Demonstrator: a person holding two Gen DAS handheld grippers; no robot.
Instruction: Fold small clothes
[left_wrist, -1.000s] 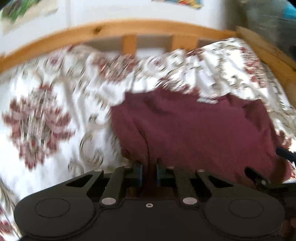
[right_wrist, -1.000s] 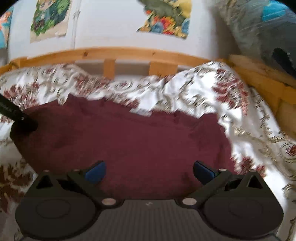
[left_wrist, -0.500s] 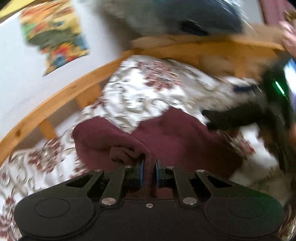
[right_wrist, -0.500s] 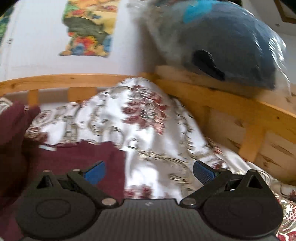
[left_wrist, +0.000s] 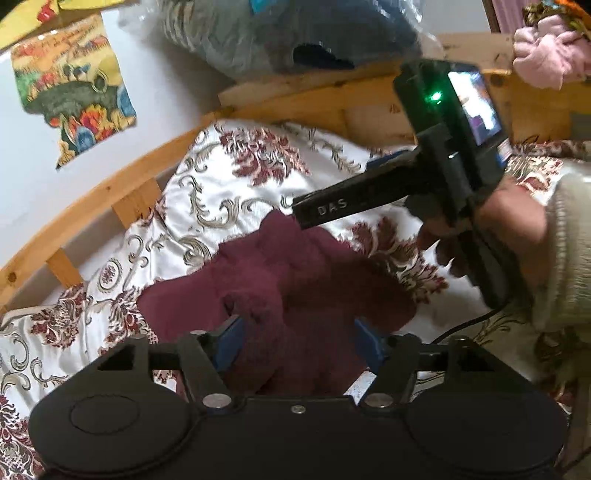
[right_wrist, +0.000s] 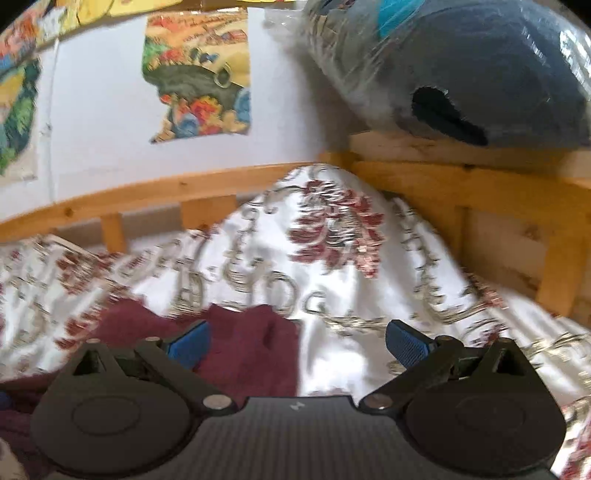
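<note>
A maroon garment (left_wrist: 295, 280) lies bunched and partly folded over itself on the floral bedspread (left_wrist: 236, 184). My left gripper (left_wrist: 299, 341) hovers at its near edge. Its jaws are opening, with a fold of the cloth loose between the blue pads (left_wrist: 231, 339). In the left wrist view my right gripper's near finger (left_wrist: 332, 210) rests at the garment's far corner, held by a hand (left_wrist: 517, 221) in a cream sleeve. In the right wrist view my right gripper (right_wrist: 297, 347) is open. The garment (right_wrist: 251, 343) lies under its left finger, with bedspread (right_wrist: 332, 258) beyond.
A wooden bed frame (right_wrist: 443, 184) runs along the back and right. A plastic-wrapped dark blue cushion (right_wrist: 480, 66) rests on the frame. Posters (right_wrist: 199, 74) hang on the white wall. Pink clothes (left_wrist: 546, 55) are piled at the far right.
My left gripper carried the garment's edge rightward over the rest of it, rolling as it went, then parted its jaws. My right gripper, open throughout, swung right off the garment's middle.
</note>
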